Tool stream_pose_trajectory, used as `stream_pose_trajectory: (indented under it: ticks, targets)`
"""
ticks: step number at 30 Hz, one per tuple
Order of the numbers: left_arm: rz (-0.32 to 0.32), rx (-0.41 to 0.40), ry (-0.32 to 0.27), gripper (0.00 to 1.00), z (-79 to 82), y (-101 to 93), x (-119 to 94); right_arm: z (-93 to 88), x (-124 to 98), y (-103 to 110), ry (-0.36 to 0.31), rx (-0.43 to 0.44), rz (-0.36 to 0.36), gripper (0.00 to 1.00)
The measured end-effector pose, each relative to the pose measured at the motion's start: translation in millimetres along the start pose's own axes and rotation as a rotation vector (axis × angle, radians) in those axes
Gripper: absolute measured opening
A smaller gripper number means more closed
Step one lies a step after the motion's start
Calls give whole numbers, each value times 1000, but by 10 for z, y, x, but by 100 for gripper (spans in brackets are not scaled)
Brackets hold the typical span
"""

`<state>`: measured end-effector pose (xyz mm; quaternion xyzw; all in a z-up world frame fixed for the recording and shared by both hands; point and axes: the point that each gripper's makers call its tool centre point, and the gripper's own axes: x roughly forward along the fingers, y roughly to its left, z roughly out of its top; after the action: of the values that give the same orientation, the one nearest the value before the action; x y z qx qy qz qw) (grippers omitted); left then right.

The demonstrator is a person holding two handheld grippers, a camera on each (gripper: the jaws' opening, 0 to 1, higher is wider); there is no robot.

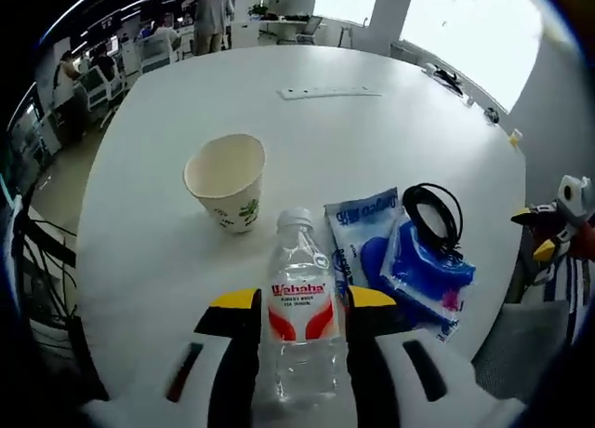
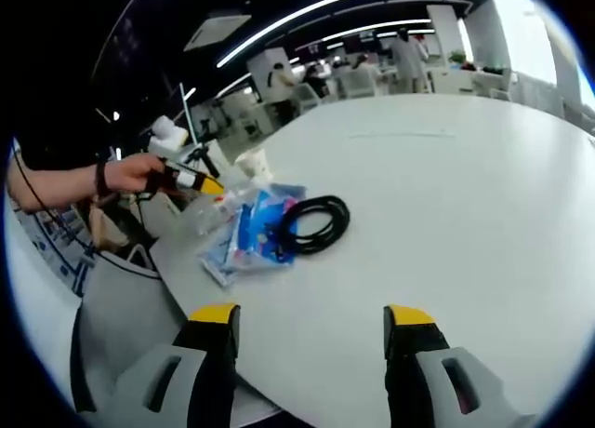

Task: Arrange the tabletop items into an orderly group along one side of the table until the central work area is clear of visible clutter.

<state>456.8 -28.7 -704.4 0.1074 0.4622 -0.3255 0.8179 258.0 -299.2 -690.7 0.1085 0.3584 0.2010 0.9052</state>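
Observation:
A clear Wahaha water bottle (image 1: 300,321) stands upright between my left gripper's (image 1: 304,300) yellow-tipped jaws, which are shut on its body. Beyond it stands an empty paper cup (image 1: 226,179). To the right lie blue-and-white packets (image 1: 372,233) with a coiled black cable (image 1: 435,214) resting on them. In the right gripper view, my right gripper (image 2: 311,318) hangs open over bare table, with nothing between its jaws. The packets (image 2: 244,237) and cable (image 2: 311,225) lie ahead of it to the left. A hand holds the left gripper (image 2: 191,180) at the far left.
The round white table (image 1: 372,140) carries a flat white power strip (image 1: 330,93) at its far side. Grey chairs (image 2: 125,307) stand by the near rim. Desks and people fill the room behind. The right gripper (image 1: 558,231) shows at the right edge of the left gripper view.

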Motion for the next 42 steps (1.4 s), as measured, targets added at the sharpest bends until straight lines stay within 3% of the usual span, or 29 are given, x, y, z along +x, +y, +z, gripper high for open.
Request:
stream_pose_trajectory:
  ticks: [9,24,42]
  targets:
    - [-1,35,53,36,25,30,82,-3,-5,-11,0,1,0,64]
    - [-10,37,145,38,-113,-21,250,-26,-18,-54,-3,21,-7,64]
    - [3,55,169,40,-135,3,327,-100,-28,-119,11,41,-12,64]
